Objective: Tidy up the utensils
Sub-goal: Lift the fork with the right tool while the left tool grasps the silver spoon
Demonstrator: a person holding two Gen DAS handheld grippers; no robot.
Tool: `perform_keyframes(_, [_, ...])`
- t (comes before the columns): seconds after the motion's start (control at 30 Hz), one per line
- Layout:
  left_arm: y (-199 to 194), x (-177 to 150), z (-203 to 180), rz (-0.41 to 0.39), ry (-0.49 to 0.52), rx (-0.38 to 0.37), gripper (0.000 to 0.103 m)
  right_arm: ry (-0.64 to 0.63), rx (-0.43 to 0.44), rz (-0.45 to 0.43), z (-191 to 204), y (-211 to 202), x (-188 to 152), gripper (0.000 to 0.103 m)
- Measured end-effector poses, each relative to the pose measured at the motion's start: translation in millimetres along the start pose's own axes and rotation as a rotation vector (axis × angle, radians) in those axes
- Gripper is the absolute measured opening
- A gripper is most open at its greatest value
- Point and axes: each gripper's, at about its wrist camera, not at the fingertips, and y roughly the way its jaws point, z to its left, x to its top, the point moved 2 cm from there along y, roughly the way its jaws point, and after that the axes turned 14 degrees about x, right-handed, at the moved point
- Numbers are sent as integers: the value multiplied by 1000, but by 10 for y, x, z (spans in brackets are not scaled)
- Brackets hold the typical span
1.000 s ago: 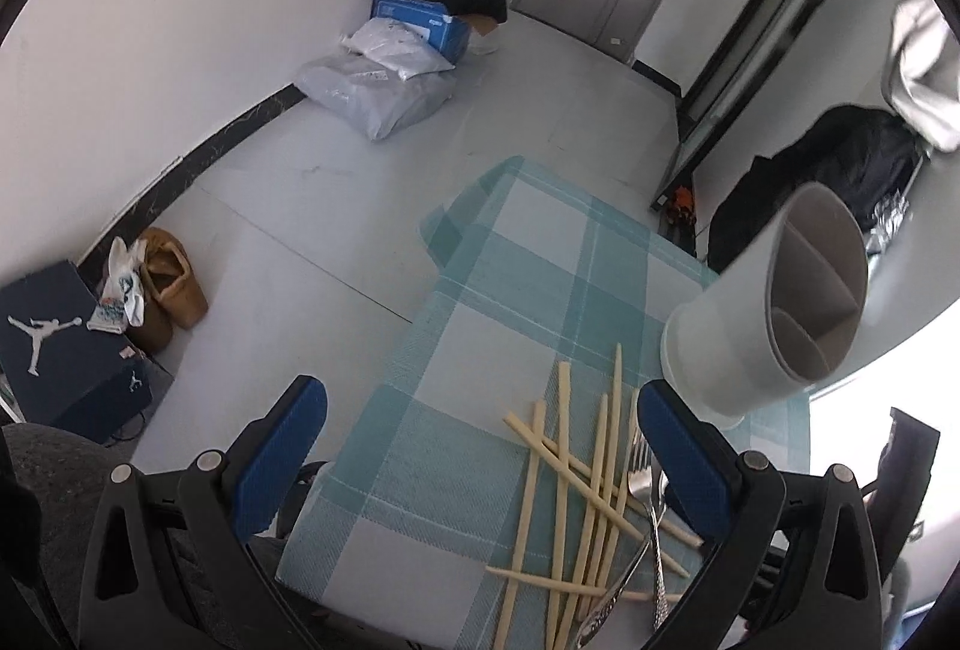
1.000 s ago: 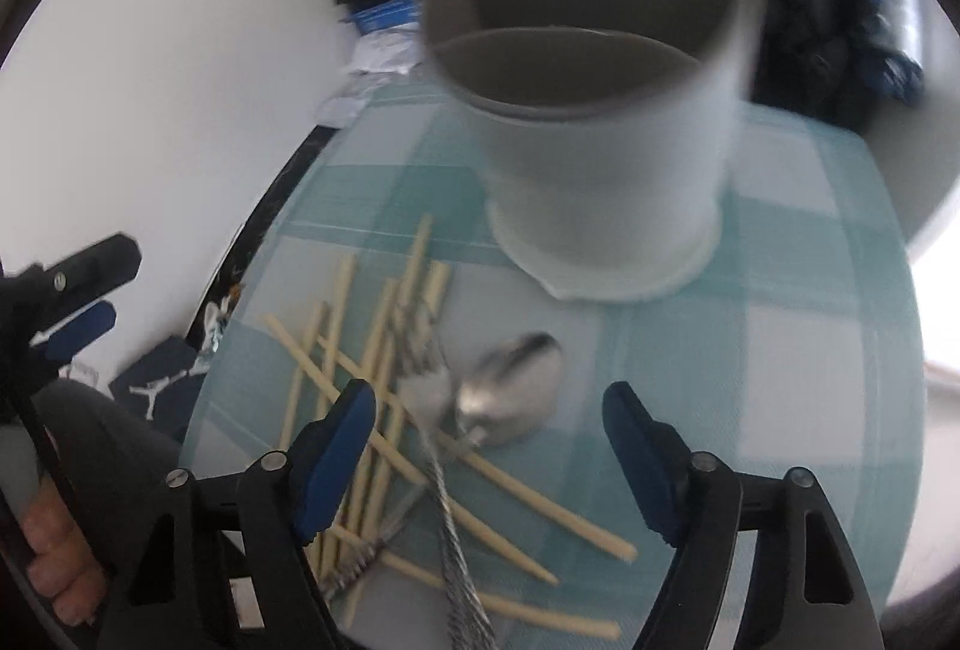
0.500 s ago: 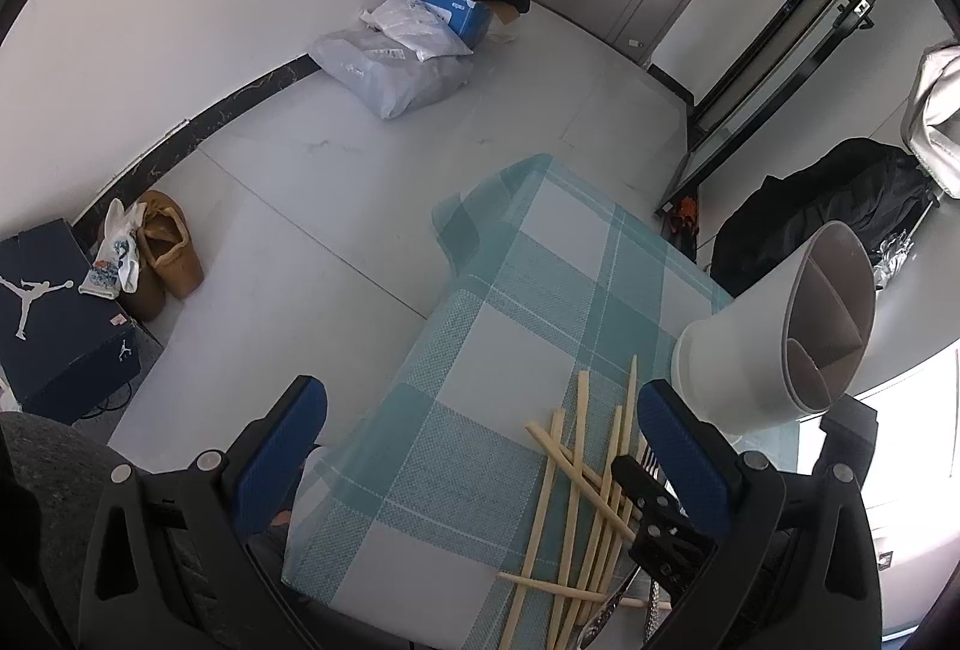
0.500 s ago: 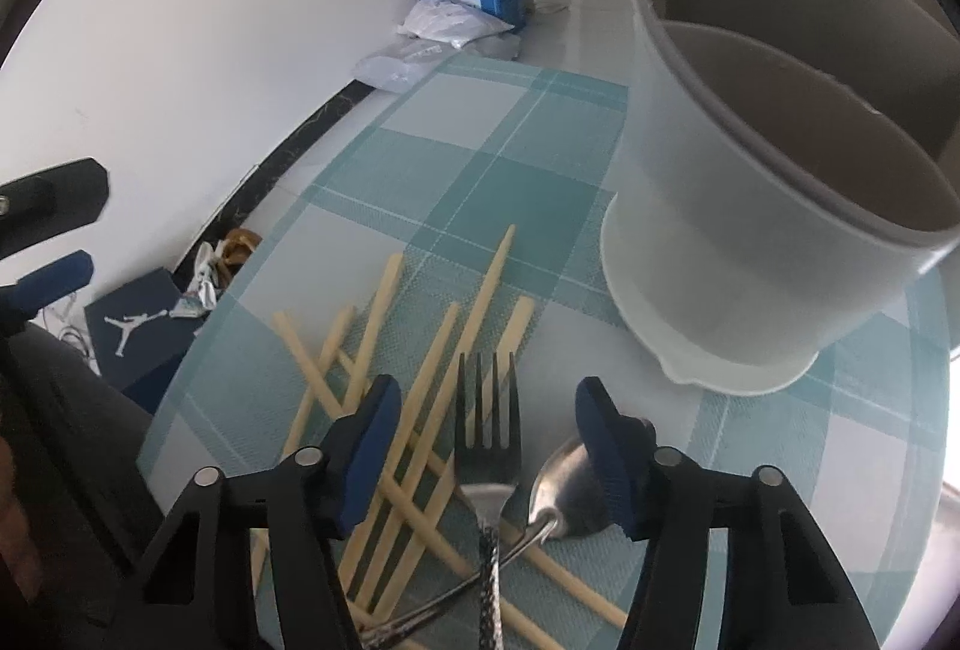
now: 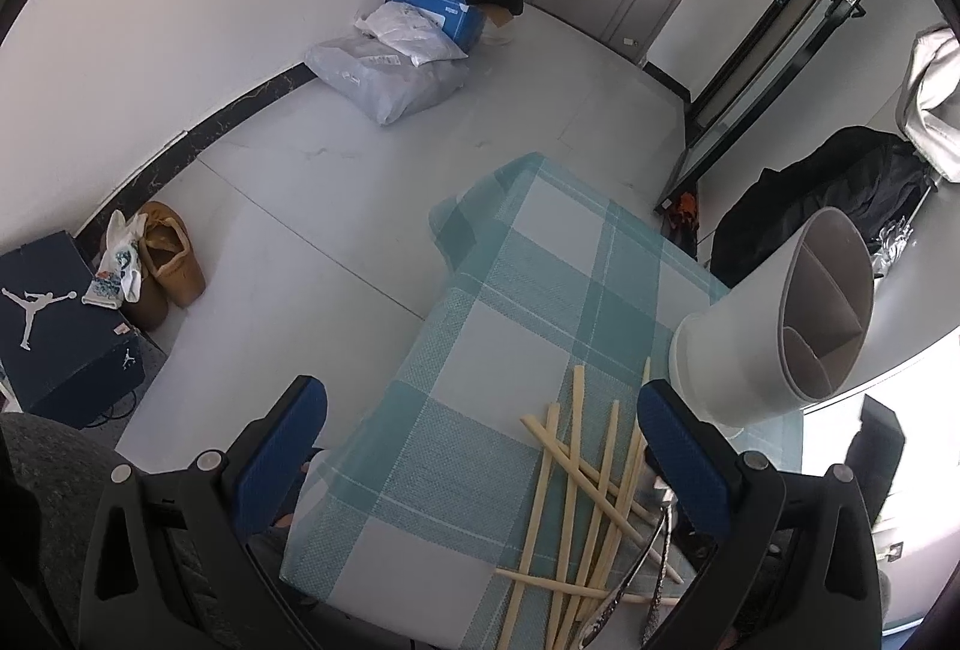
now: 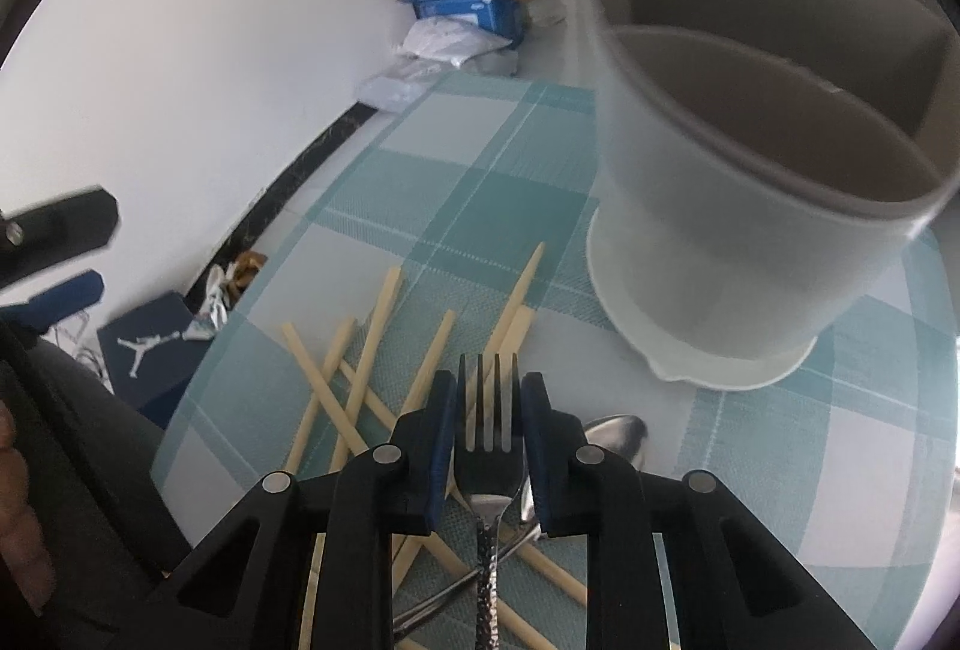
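Observation:
A metal fork point(image 6: 489, 410) lies on the teal checked tablecloth point(image 6: 456, 206) over a heap of several wooden chopsticks point(image 6: 360, 368), with a spoon point(image 6: 618, 431) beside it. My right gripper point(image 6: 489, 404) straddles the fork's head; its jaws are closing and the blue pads point(image 6: 445, 428) touch both sides of the head. Just behind stands the grey divided utensil holder point(image 6: 750, 170), upright with nothing in the compartments that show. My left gripper point(image 5: 480, 440) hangs open above the cloth's near left part, nothing between its fingers, with the chopsticks point(image 5: 570, 470) and holder point(image 5: 768, 344) to its right.
The table's left edge point(image 5: 420, 362) drops to a grey floor. Down there are a dark shoe box point(image 5: 54, 314), tan shoes point(image 5: 168, 254), plastic bags point(image 5: 390, 68) and a blue box point(image 5: 432, 2) under black clothes. A black jacket point(image 5: 828, 194) hangs at right.
The right gripper's jaws have narrowed from wide apart to hugging the fork's head, and it has slid nearer over the fork. The left gripper has barely shifted.

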Motion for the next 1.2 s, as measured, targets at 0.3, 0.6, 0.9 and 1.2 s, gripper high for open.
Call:
perform_keyframes(0.3, [-81, -95, -185, -61, 90, -12, 102, 41, 31, -174, -43, -493, 47, 20])
perform_keyframes(0.6, [-121, -377, -723, -85, 381, 4, 102, 72, -11, -300, -204, -1052, -83, 20])
perform_keyframes(0.9, [62, -705, -1291, -4, 657, -3, 102, 125, -39, -381, -581, -1414, -330, 20])
perform_keyframes(1.2, [211, -866, -1621, 32, 826, 70, 96, 175, -1, -425, -794, -1583, -416, 20])
